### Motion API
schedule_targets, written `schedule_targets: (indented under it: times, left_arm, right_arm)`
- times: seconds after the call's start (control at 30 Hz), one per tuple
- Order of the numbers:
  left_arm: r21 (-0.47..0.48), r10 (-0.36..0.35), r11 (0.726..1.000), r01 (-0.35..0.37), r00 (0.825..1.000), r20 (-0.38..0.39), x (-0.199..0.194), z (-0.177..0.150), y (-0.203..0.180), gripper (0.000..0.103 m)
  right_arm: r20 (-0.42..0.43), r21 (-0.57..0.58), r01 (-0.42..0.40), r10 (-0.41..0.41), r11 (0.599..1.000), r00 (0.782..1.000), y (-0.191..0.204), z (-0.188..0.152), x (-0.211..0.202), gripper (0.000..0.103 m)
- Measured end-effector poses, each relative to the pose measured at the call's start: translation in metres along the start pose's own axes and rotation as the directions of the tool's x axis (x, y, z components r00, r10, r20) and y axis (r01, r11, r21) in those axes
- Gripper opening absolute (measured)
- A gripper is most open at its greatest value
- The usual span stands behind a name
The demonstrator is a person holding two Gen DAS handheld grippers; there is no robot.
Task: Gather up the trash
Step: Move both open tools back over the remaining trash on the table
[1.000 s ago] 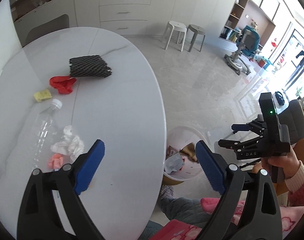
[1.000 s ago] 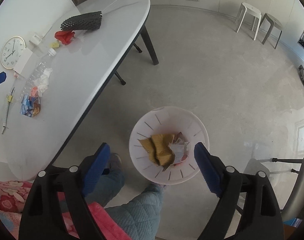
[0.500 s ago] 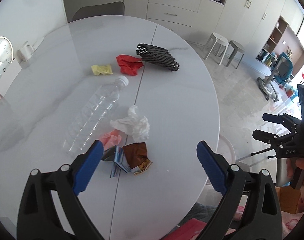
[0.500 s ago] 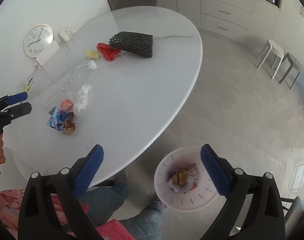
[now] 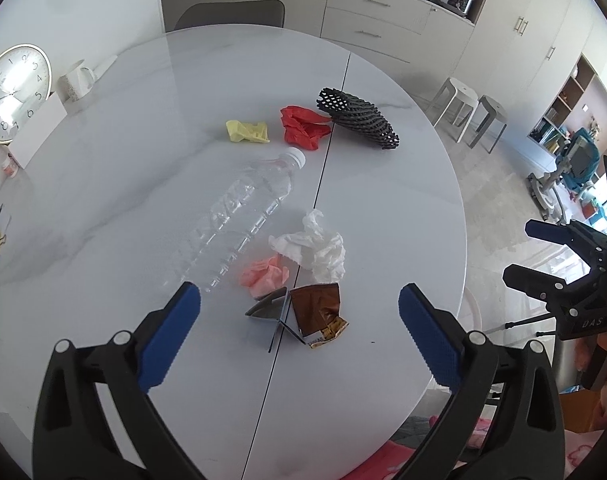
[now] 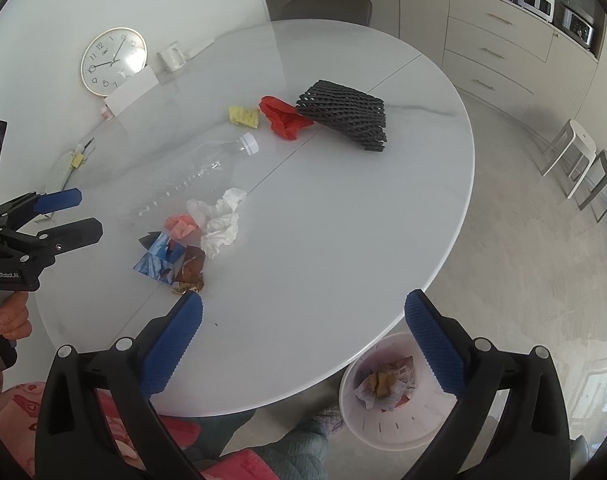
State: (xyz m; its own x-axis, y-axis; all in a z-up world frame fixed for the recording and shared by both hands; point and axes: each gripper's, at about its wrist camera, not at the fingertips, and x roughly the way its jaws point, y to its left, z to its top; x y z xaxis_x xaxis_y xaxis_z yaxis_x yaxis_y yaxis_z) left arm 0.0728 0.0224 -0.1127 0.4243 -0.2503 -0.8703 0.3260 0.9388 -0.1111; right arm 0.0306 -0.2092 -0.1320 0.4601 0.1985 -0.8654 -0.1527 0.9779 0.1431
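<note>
Trash lies on the white oval table (image 5: pixel 383 208): a clear plastic bottle (image 5: pixel 239 216), a white tissue (image 5: pixel 315 248), a pink wad (image 5: pixel 263 274), a brown wrapper (image 5: pixel 319 312), a blue folded packet (image 6: pixel 159 260), a yellow scrap (image 5: pixel 247 131), a red bag (image 5: pixel 303 128) and a black foam net (image 5: pixel 359 118). My left gripper (image 5: pixel 299 296) hovers above the wrappers, its jaws opening with nothing between them. My right gripper (image 6: pixel 303 300) hangs over the table's near edge, its jaws also opening and empty. A white bin (image 6: pixel 383 432) with trash stands on the floor below.
A round clock (image 5: pixel 13 92), a white mug (image 5: pixel 77 80) and a card stand at the table's far left. A grey chair (image 5: pixel 231 14) is behind the table, two stools (image 6: pixel 583 164) on the floor to the right. The person's legs are under the near edge.
Both grippers swung from the bin and floor back over the table. The pile of wrappers now lies just ahead of the left gripper. Both pairs of jaws stand a little wider.
</note>
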Motion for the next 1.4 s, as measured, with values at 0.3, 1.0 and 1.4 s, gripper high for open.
schedule_targets:
  times: [0.3, 1.0, 1.4]
  left_arm:
    - [-0.02, -0.004, 1.0, 0.004, 1.0, -0.002, 0.003, 0.003, 0.013, 0.095]
    - [0.016, 0.005, 1.0, -0.004, 0.999, -0.048, 0.048, 0.03, 0.053, 0.095]
    - [0.075, -0.005, 0.997, 0.017, 0.988, -0.154, 0.123, 0.059, 0.064, 0.095]
  right_arm:
    - [0.001, -0.046, -0.011, 0.011, 0.999, 1.0, 0.02, 0.017, 0.004, 0.101]
    - [-0.042, -0.087, -0.028, 0.025, 0.996, 0.999, 0.044, 0.045, 0.031, 0.101]
    - [-0.09, -0.074, -0.025, 0.018, 0.997, 0.996, 0.05, 0.058, 0.059, 0.101]
